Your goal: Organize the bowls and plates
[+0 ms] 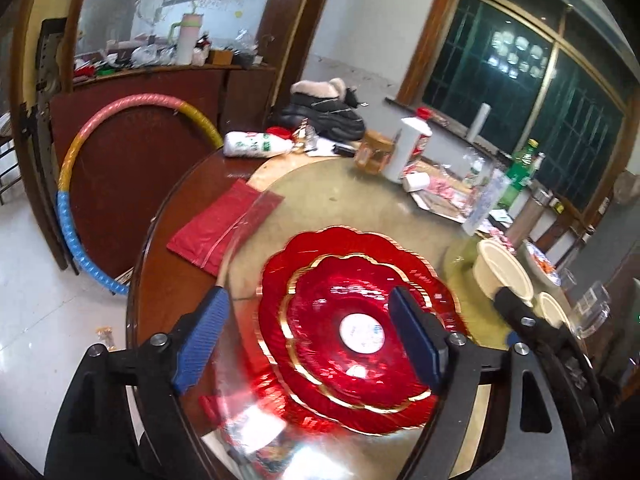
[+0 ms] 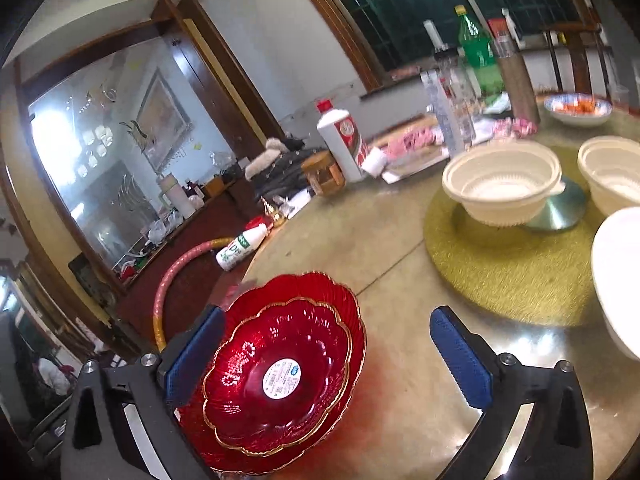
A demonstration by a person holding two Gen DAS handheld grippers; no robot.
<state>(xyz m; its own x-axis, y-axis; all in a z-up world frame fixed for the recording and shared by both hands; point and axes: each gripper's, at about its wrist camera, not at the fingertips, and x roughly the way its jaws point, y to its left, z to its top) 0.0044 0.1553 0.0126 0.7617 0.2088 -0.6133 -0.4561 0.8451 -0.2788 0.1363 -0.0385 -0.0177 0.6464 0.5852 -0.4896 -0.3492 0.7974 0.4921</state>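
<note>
A: Near the table (image 2: 400, 280) edge, 2 red plates (image 2: 280, 364) sit stacked, right?
B: Yep. Left gripper (image 1: 308, 344) and right gripper (image 2: 326, 360) both spread wide, pinching nothing.

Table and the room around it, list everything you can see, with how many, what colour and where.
red plates: two, gold-rimmed, stacked, near table edge
cream bowls: at least three, by gold mat
white bottle: one, red cap, far side
green bottle: one, far side
red bag: one, on table edge
hoop: pink, yellow, blue, beside table
left gripper: open, above plates
right gripper: open, plates between fingers
</note>
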